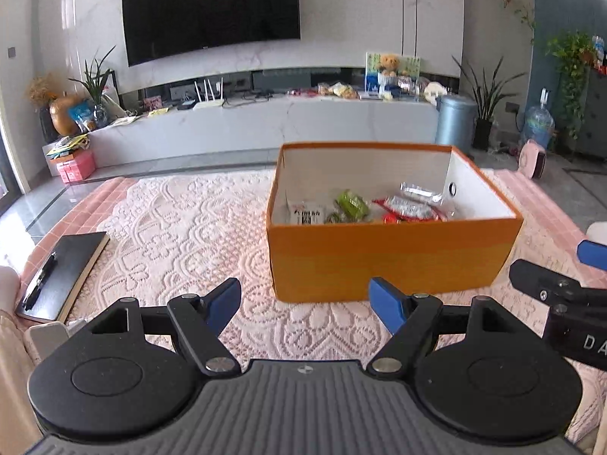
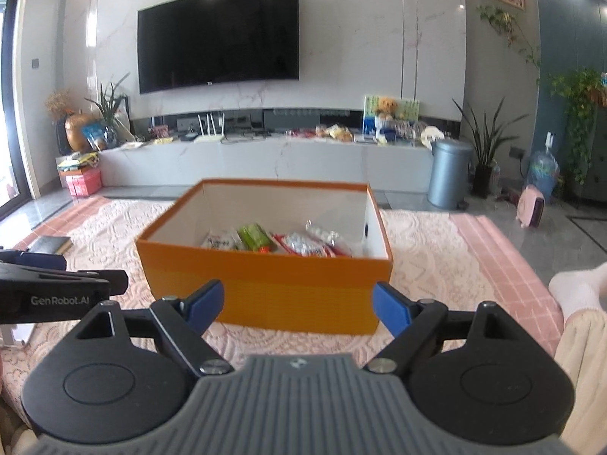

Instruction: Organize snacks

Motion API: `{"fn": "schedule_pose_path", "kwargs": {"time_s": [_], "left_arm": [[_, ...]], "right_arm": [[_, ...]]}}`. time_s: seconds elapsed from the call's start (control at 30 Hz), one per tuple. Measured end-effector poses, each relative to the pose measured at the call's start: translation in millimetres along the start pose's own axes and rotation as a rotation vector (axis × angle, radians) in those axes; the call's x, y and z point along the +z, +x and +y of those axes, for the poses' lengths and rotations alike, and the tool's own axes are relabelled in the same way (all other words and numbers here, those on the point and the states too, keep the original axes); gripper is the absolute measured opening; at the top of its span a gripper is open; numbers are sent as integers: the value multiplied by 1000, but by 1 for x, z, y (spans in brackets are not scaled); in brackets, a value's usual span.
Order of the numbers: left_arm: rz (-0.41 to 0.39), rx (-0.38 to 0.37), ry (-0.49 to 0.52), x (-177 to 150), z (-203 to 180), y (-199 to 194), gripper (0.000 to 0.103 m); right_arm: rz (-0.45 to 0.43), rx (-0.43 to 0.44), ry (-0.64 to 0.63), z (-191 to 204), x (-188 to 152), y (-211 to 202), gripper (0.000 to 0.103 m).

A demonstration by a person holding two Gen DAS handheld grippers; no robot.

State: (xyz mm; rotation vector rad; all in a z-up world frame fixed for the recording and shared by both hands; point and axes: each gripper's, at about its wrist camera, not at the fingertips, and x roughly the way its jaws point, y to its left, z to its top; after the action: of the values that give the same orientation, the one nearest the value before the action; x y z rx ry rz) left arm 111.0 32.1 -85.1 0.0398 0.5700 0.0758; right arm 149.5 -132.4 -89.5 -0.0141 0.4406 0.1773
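Box as landmark, working left to right. Far left of the box [image 1: 390, 254], a black notebook [image 1: 62, 275] with a pen [image 1: 38, 284] clipped on lies flat on the lace cloth [image 1: 178, 235], which is raised, knotted and pale pink. Left gripper [image 1: 305, 305] sits short of the box's near left corner, jaws spread wide, nothing between the blue pads. The box itself: orange card, matte, white inside, open-topped and rectangular. Snacks lie loose on its floor: a white packet [image 1: 306, 213] at the left, a green packet [image 1: 353, 204] beside it, a red wrapper [image 1: 408, 208] right of that, then a clear crinkly one [image 1: 421, 191] nearest the right wall (all thin film, likely slippery and easily crushed). Right gripper [image 2: 297, 305] faces the box's near wall, jaws likewise parted and empty. No loose snacks show on the cloth, so gathering looks done or nearly so. Next move, I judge, is either pulling back or reaching over the rim to tidy the packets.
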Motion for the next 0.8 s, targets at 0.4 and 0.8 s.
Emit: {"fn": "schedule_pose_path", "kwargs": {"time_s": [0.4,0.8], "left_arm": [[36,2,14,-4,-5,3,90],[34,6,17,0,-3,0,90]], "right_arm": [[22,-16,16,-3,-3,11,84],[13,-11,7,1,-3,5,84]]}}
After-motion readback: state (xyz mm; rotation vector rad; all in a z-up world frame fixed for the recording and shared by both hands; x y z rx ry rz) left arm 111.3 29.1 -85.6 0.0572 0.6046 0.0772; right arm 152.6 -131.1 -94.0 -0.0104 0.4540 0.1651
